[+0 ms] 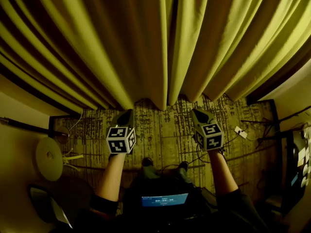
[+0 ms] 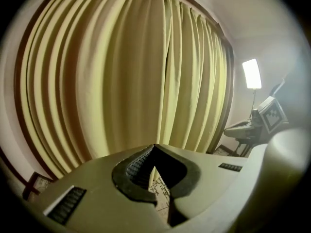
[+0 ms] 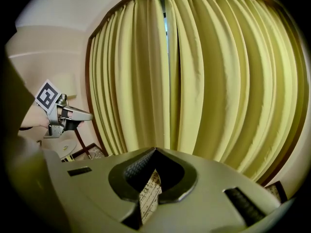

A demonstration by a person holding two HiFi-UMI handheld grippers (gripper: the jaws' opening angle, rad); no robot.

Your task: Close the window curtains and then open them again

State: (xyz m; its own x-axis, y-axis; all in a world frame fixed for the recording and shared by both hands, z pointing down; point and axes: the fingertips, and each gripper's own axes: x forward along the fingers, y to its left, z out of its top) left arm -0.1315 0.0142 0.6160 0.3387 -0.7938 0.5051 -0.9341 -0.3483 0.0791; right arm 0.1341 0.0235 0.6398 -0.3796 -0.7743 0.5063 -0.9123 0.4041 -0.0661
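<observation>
1. The curtains fill the upper part of the head view. The left panel (image 1: 97,42) and the right panel (image 1: 228,38) hang drawn across the window. Their inner edges meet at a dark seam (image 1: 171,42) just right of the frame's middle, and the hems end just above the patterned carpet (image 1: 160,135).
2. The closing therefore looks done, and I judge that opening the curtains is the step in hand.
3. The left gripper (image 1: 127,114) and the right gripper (image 1: 198,112) sit in the lower middle of the frame, one on either side of the seam. They are near the hems but apart from the cloth. In each gripper view the fingers are pressed together with nothing held, and only carpet shows through the notch behind the tips.
4. To do the step well, spread the fingers first and take each gripper to its own panel's inner edge. Pinch one fold firmly, above the hem, then draw both panels outward evenly, sideways rather than downward.
5. Further out, a small round desk (image 1: 48,158) stands at the lower left and cables (image 1: 240,132) lie on the carpet at the right. Both are well clear of the seam.
</observation>
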